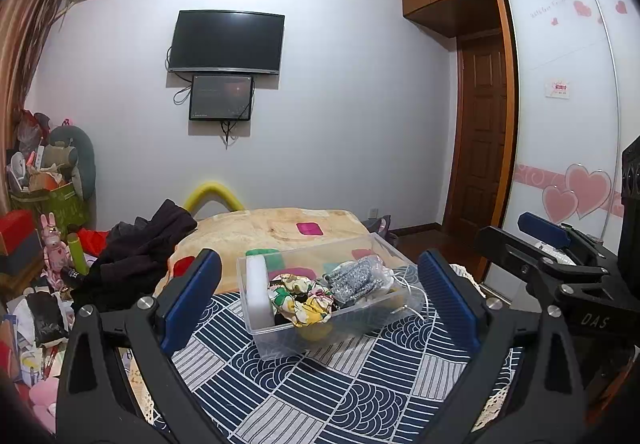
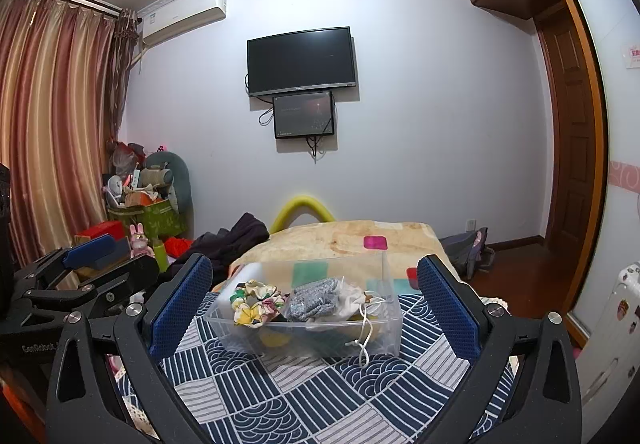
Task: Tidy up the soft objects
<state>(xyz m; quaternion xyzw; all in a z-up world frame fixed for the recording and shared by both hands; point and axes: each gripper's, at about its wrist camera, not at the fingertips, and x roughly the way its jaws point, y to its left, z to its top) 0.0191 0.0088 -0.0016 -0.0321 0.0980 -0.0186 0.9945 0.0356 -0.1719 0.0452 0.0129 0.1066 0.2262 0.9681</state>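
Both tongs, left gripper [image 1: 320, 296] and right gripper [image 2: 316, 304], stood wide and empty; the clear box [image 1: 280, 340] of soft things lay at frame centre, straight ahead, seemingly about equally near both.

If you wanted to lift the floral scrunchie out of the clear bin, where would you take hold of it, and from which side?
I would probably pinch the floral scrunchie on its raised ruffled top, coming straight down from above. It sits high among the things in the clear bin, whose walls block a sideways approach. The grey sparkly fabric lies close beside it, so keep the fingers narrow.
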